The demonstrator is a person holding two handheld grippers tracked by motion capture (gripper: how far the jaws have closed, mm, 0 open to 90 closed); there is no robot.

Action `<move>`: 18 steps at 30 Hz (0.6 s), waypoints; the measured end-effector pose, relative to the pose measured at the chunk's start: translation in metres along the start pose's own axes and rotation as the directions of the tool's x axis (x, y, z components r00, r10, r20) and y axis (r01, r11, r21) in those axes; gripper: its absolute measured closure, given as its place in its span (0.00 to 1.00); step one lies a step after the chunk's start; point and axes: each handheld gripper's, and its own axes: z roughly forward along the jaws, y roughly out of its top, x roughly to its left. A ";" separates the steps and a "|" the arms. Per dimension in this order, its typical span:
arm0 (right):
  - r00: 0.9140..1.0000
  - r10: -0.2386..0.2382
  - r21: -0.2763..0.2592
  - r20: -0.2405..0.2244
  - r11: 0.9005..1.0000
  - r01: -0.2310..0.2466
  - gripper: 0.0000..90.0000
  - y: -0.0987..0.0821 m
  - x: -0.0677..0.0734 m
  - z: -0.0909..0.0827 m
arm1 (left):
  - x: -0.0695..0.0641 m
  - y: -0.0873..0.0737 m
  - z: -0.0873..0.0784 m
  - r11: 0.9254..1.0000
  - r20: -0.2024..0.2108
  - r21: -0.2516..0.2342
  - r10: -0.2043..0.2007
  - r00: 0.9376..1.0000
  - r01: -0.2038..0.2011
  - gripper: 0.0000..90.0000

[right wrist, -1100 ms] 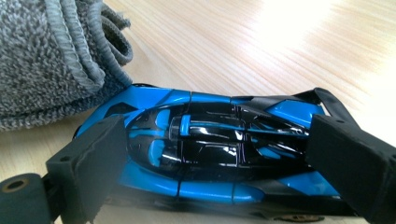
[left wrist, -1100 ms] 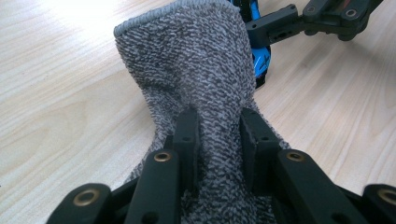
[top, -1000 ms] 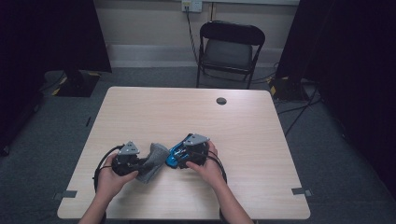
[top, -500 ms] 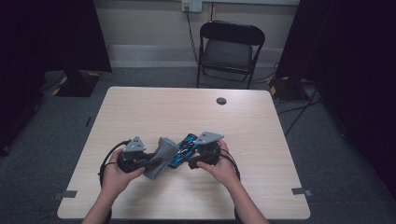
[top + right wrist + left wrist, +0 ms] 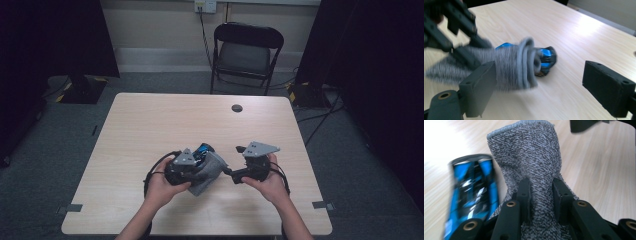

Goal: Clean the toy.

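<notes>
Left gripper: the left gripper (image 5: 202, 170) is held low over the pale wooden table (image 5: 150, 125), its jaws pinched tight on a grey knitted fabric sleeve (image 5: 529, 162); the cloth bunches between the two black pads in the left gripper view.
Sleeve: the grey knitted fabric sleeve stretches forward from the left gripper's jaws, its hemmed edge at the far end. In the high view it (image 5: 212, 172) lies just ahead of the left gripper, between the two grippers.
Blue object: a shiny blue and black object (image 5: 472, 195), blurred, lies on the table just beside the sleeve, to the left of the left gripper's jaws in that gripper's view. In the right gripper view it (image 5: 546, 58) shows just behind the sleeve's rolled edge (image 5: 524, 67); whether it touches the cloth cannot be told.
Right gripper: the right gripper (image 5: 539, 87) has its jaws spread wide with nothing pressed between the pads; the sleeve lies ahead of its left jaw, apart from the right one. In the high view it (image 5: 235, 172) sits just to the right of the sleeve.
Hands: the person's left hand (image 5: 162, 187) and right hand (image 5: 272, 182) each grasp a gripper from behind.
</notes>
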 end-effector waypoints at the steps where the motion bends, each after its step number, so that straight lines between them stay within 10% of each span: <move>1: 1.000 0.006 -0.005 0.002 1.000 -0.006 0.13 0.000 -0.002 -0.002 | -0.003 0.003 0.007 1.000 0.012 0.005 0.009 1.000 -0.009 0.79; 18: 0.998 0.049 0.014 0.029 0.999 -0.050 0.16 -0.022 -0.021 -0.026 | -0.022 0.013 0.079 0.992 0.080 0.082 0.086 0.993 -0.093 0.74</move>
